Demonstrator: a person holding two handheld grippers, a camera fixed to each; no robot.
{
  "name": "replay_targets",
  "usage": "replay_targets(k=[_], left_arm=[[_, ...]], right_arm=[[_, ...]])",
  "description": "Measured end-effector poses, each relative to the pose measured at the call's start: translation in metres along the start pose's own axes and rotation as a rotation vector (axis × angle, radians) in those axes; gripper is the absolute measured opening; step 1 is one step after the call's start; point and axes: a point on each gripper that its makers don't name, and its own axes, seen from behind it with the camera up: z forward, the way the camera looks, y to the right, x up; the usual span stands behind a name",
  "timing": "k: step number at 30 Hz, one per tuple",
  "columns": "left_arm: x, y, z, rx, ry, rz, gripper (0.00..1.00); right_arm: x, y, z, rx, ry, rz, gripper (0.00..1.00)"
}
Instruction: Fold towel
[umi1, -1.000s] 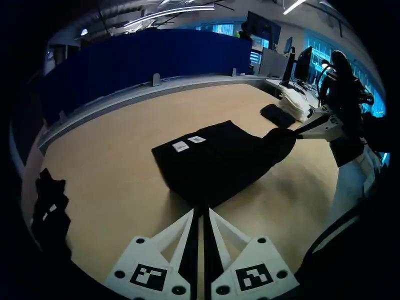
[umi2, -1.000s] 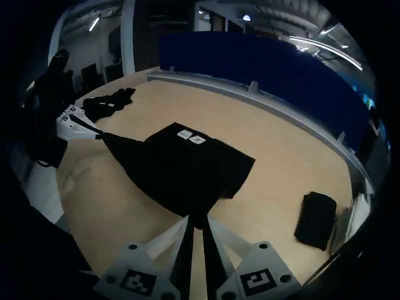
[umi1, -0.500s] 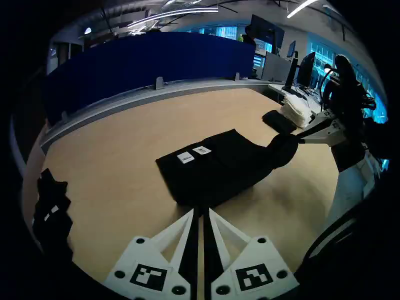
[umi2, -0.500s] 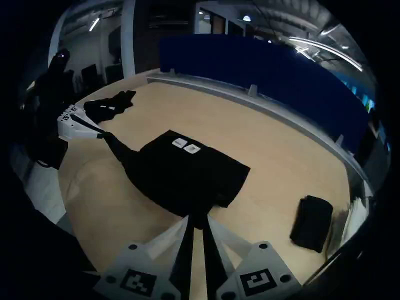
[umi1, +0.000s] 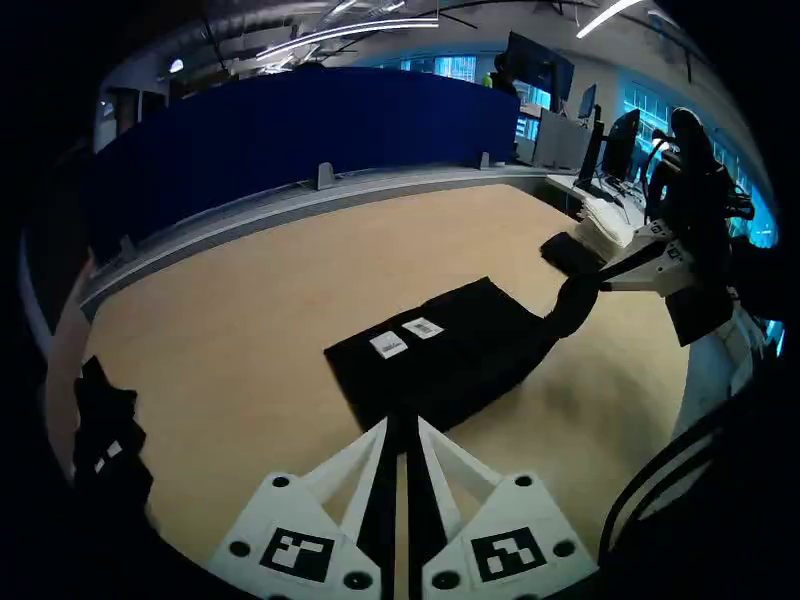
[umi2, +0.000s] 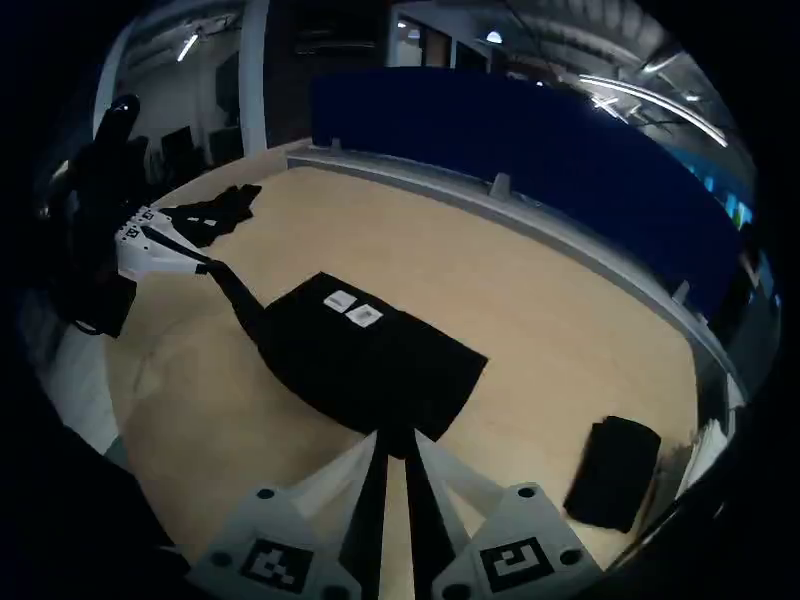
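A black towel (umi1: 450, 350) with two white tags lies folded on the wooden table (umi1: 250, 300), its near edge raised. In the left gripper view, my left gripper (umi1: 405, 420) is shut on the near corner. To the right, my right gripper (umi1: 598, 283) pinches the other corner, which stretches up to it. In the right gripper view, the towel (umi2: 370, 360) spreads ahead, with my right gripper (umi2: 395, 432) shut on its edge. The left gripper (umi2: 207, 267) holds the far-left corner there, gripped by a dark-gloved hand (umi2: 95, 230).
A folded black towel (umi2: 610, 470) lies on the table to the right, next to a stack of white cloths (umi1: 605, 215). A crumpled black pile (umi1: 105, 440) lies at the left edge. A blue divider (umi1: 300, 130) runs along the table's far side.
Both grippers have drawn back toward the table's near side with the corners held. The towel lies lower, flatter and farther ahead, and the held corners are stretched into thin strips.
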Motion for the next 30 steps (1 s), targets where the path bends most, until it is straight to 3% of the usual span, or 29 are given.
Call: replay_targets(k=[18, 30], left_arm=[[0.027, -0.041, 0.059, 0.027, 0.005, 0.033, 0.06], [0.024, -0.046, 0.077, 0.012, -0.018, 0.040, 0.05]], right_arm=[[0.027, 0.043, 0.061, -0.018, -0.019, 0.037, 0.11], [0.017, 0.057, 0.080, -0.016, -0.058, 0.057, 0.11]])
